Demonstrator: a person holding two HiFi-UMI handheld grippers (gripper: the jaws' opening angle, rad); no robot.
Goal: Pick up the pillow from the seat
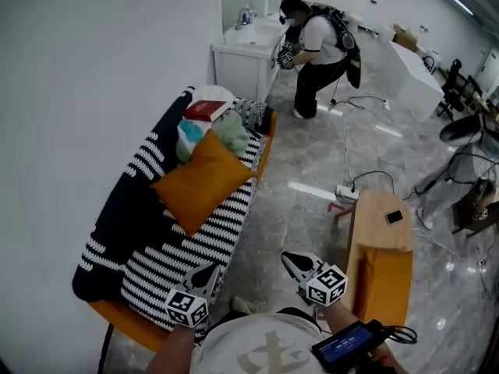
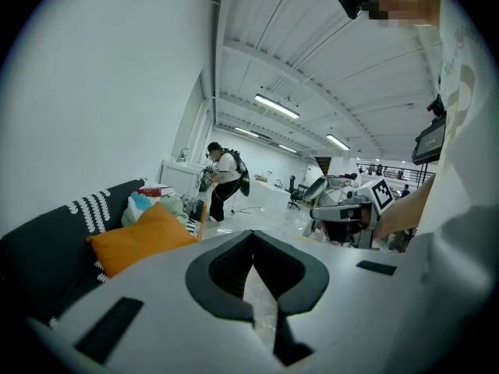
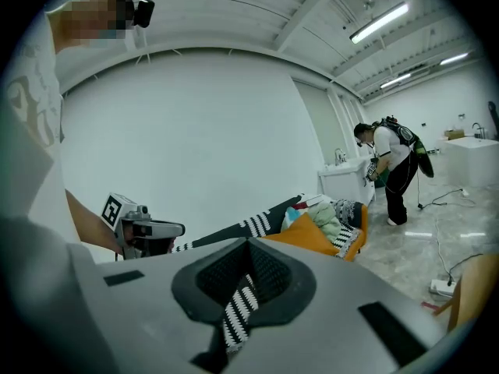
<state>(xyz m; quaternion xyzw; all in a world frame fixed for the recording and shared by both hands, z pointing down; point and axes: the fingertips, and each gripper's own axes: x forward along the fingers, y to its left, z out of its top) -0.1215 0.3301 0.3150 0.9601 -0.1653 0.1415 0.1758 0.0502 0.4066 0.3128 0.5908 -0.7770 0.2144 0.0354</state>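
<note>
The orange pillow (image 1: 204, 179) leans against the backrest in the middle of the black-and-white striped sofa (image 1: 175, 255). It also shows in the left gripper view as the pillow (image 2: 140, 236) and in the right gripper view as the pillow (image 3: 308, 232). My left gripper (image 1: 209, 271) hovers over the sofa's near front edge, short of the pillow, jaws shut and empty. My right gripper (image 1: 292, 257) hangs over the floor to the right of the sofa, also shut and empty. Nothing sits between the left gripper's (image 2: 253, 267) jaws or the right gripper's (image 3: 248, 275) jaws.
A red book (image 1: 207, 111) and bundled clothes (image 1: 226, 131) lie at the sofa's far end. A person (image 1: 316, 45) bends by a white cabinet (image 1: 245, 61) beyond. To the right stand a wooden table (image 1: 382, 216) with a phone and an orange cushion (image 1: 386, 283). Cables and a power strip (image 1: 347, 193) cross the floor.
</note>
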